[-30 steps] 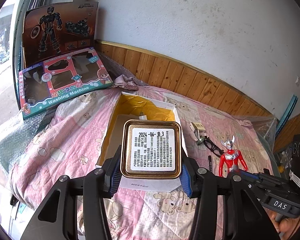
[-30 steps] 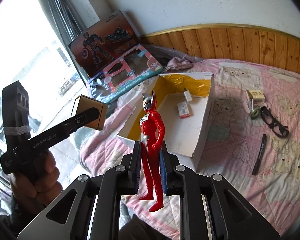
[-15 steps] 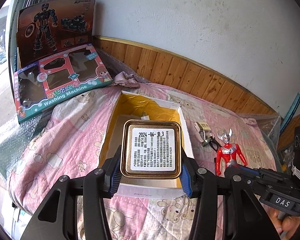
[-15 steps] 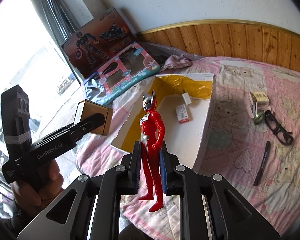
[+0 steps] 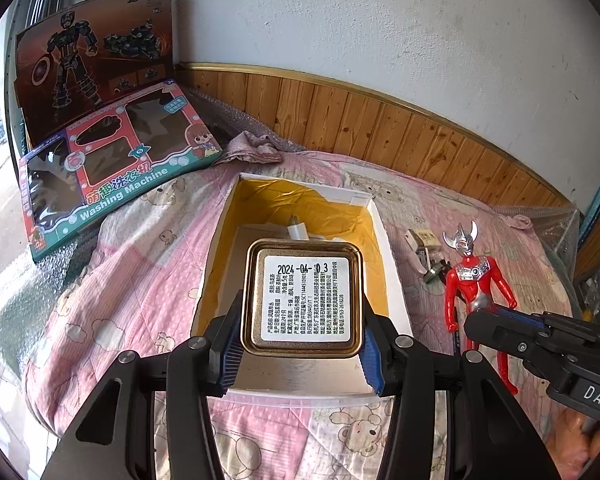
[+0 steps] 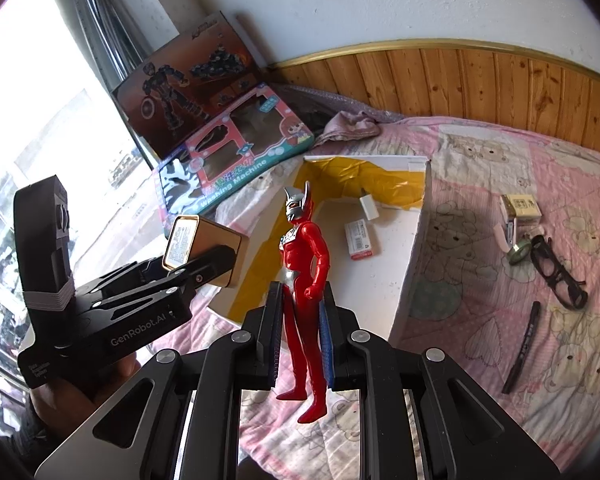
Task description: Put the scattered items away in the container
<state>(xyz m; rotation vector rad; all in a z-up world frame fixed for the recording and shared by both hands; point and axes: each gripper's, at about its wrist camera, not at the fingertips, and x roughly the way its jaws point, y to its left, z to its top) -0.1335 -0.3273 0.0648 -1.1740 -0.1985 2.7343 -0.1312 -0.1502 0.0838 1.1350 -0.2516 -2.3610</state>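
My left gripper (image 5: 302,336) is shut on a gold square tin (image 5: 303,299), its white date label facing the camera, held over the near end of the open white box (image 5: 392,264) with a yellow lining. My right gripper (image 6: 302,336) is shut on a red and silver hero figure (image 6: 305,276) at its hips, upright, in front of the box (image 6: 414,256). In the left wrist view the figure (image 5: 474,280) hangs right of the box. Inside the box lie a small red-edged packet (image 6: 361,239) and a white charger plug (image 6: 368,208).
On the pink quilt (image 6: 480,280) right of the box lie black glasses (image 6: 556,276), a black pen (image 6: 523,345), a small cream carton (image 6: 521,206) and a round metal bit (image 6: 518,254). Two toy boxes (image 5: 112,168) lean at the far left by the window. Wood panelling (image 5: 380,120) lines the wall.
Both grippers have moved forward toward the white box with their loads. The tin now hangs over the box's near end, and the figure is closer to the box.
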